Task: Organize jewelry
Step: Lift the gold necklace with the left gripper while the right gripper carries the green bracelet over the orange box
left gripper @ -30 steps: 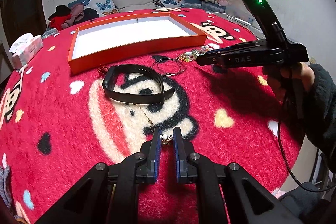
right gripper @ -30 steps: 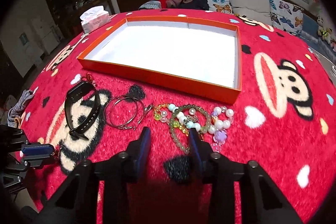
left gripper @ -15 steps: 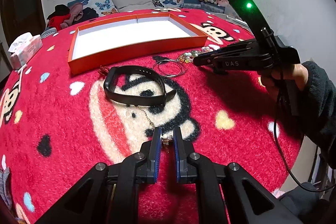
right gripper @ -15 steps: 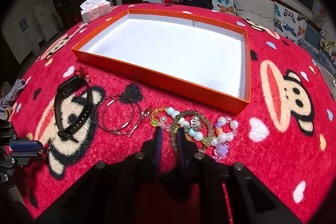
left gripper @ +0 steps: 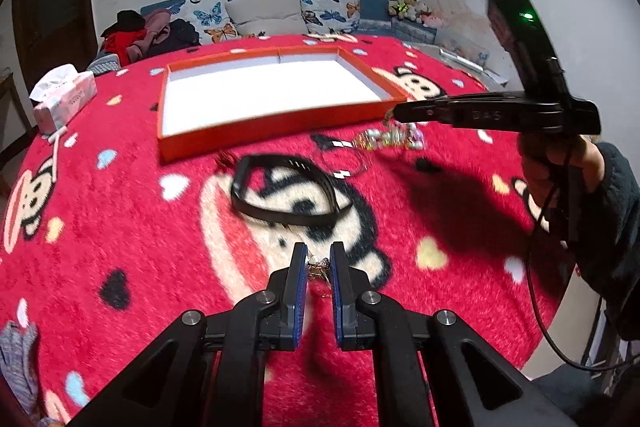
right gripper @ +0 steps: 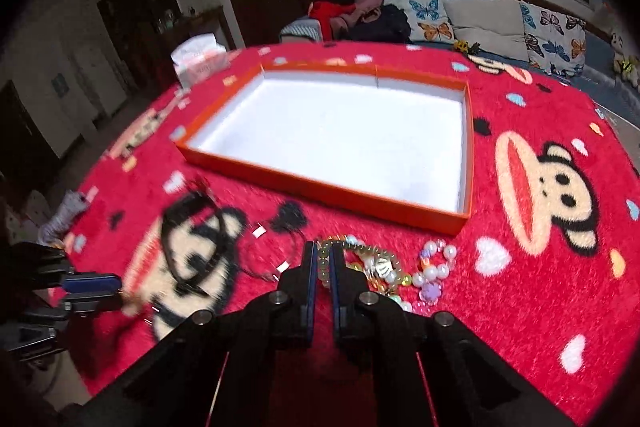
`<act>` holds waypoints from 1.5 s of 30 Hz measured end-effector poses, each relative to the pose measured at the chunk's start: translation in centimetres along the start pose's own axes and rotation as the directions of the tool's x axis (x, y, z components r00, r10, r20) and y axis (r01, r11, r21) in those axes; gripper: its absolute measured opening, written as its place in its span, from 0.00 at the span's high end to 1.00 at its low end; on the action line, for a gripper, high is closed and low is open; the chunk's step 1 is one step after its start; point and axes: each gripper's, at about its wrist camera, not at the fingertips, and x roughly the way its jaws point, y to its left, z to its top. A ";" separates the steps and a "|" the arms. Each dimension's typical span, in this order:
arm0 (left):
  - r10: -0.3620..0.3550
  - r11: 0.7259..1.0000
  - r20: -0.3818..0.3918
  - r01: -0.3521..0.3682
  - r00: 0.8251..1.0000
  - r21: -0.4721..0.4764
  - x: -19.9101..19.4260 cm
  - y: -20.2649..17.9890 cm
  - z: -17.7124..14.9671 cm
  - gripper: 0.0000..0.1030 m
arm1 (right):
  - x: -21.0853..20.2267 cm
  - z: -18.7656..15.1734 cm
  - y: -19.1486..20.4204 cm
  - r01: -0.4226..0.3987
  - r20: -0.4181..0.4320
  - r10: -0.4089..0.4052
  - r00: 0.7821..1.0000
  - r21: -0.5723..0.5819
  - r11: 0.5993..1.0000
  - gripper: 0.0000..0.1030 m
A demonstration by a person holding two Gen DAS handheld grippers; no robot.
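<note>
Left hand-held gripper [left gripper: 318, 263] pinching a thin gold chain [left gripper: 316, 267]. Right hand-held gripper [right gripper: 324, 263] just closing, now clamping a green bead bracelet [right gripper: 360, 251] beside the orange tray [right gripper: 320, 187].

Open red blanket [right gripper: 532, 311] lies free to my right and the orange tray [right gripper: 320, 183] ahead is bare inside, but its near wall, the bead bracelets [right gripper: 432, 269], wire hoops [left gripper: 346, 157] and black band [left gripper: 286, 191] crowd the strip before my fingers [right gripper: 310, 267].
</note>
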 end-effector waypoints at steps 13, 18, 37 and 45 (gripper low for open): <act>0.042 0.999 0.074 -0.044 0.996 0.023 -2.9 2.0 4.7 0.89 | -3.3 4.0 0.2 -0.033 0.121 0.034 0.992 -0.007 0.999 0.92; 0.056 0.998 0.136 -0.060 0.989 0.028 -4.6 2.5 7.6 0.89 | -3.9 5.7 -0.8 -0.032 0.156 0.031 0.987 0.005 0.999 0.92; 0.159 0.983 0.218 -0.175 0.963 0.057 -5.4 8.4 23.4 0.89 | -1.0 10.1 -3.9 0.032 0.167 -0.036 0.985 0.031 0.999 0.92; 0.145 0.988 0.067 -0.148 0.987 0.046 3.5 9.7 21.6 0.89 | 3.6 8.4 -5.9 0.046 0.059 -0.051 0.997 0.077 0.996 0.92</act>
